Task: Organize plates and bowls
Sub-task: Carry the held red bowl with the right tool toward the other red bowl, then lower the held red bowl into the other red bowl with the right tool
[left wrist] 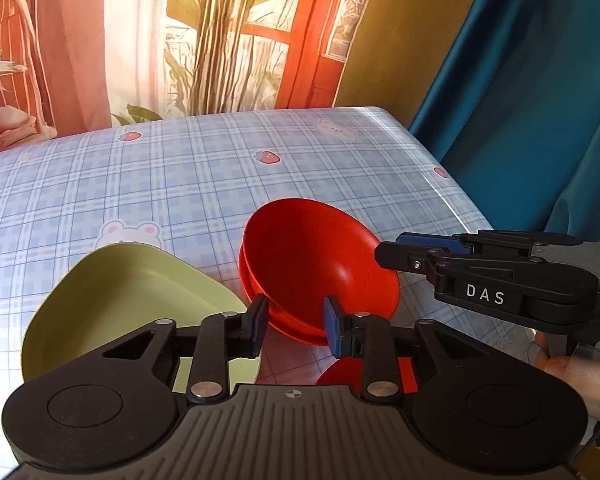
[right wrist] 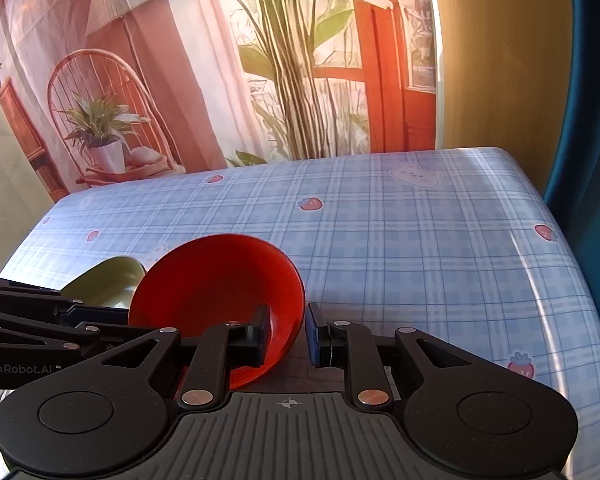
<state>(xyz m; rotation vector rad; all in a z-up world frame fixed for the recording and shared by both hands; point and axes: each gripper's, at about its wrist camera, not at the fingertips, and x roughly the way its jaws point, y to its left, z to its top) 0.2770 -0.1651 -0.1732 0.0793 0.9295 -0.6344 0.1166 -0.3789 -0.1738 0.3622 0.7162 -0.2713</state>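
Note:
A red bowl (left wrist: 312, 256) (right wrist: 220, 280) sits tilted in a second red bowl (left wrist: 245, 280) on the checked tablecloth. My left gripper (left wrist: 295, 328) is open, its pads a little apart on either side of the stack's near rim without pressing it. My right gripper (right wrist: 288, 334) (left wrist: 396, 252) stands at the bowl's right rim, one finger inside and one outside, with a gap showing at the outer pad. A pale green plate (left wrist: 120, 292) (right wrist: 108, 280) lies just left of the bowls. Another red piece (left wrist: 340, 372) peeks out under my left gripper, mostly hidden.
The table (left wrist: 180, 180) (right wrist: 420, 240) has its right edge close to a blue curtain (left wrist: 520, 100). A printed backdrop hangs behind the far edge. A person's hand (left wrist: 572, 364) holds the right gripper. In the right wrist view, the left gripper (right wrist: 116, 318) reaches in from the left.

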